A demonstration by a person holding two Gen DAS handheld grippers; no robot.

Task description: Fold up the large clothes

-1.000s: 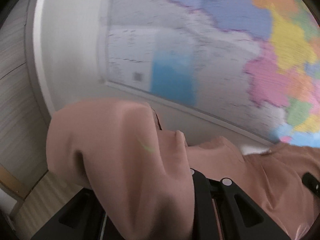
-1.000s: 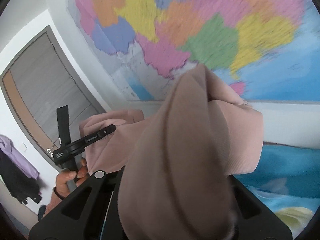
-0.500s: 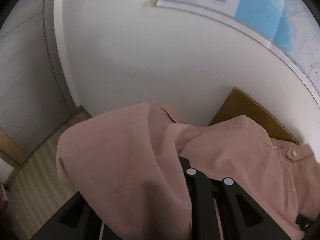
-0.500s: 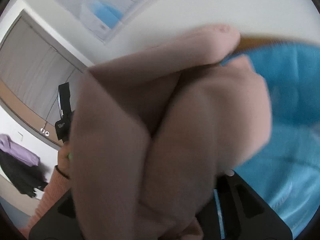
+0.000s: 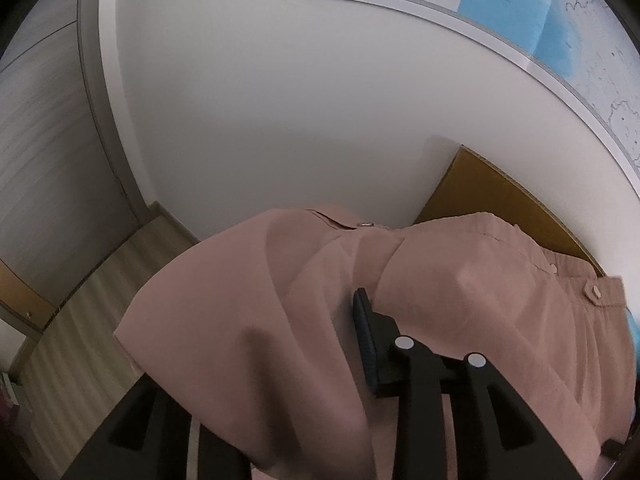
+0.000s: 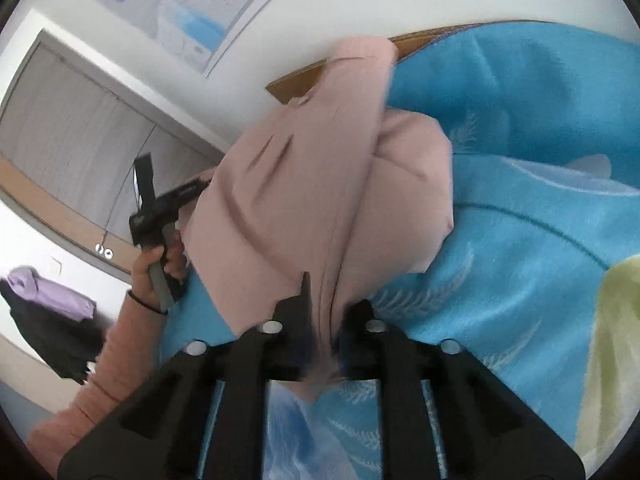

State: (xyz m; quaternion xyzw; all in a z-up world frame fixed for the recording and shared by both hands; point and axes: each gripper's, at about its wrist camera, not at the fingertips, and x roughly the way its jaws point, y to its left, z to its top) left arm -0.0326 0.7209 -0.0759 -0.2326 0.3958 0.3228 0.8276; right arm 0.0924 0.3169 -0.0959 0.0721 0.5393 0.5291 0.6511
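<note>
We see a blue fleecy blanket with pale leaf print covering the surface, beside a white wall with a map. The soft pink garment drapes, creased, over both grippers. Right gripper pinches its cloth; left gripper has just been opening, fabric between its fingers.

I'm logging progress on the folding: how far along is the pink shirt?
Early. Done: the pink shirt has been brought down over the blue blanket. In hand: the right claw pinches its fabric; the left claw, jaws just opening, is draped in it. Left: spreading it flat and making every fold; it hangs bunched.
</note>
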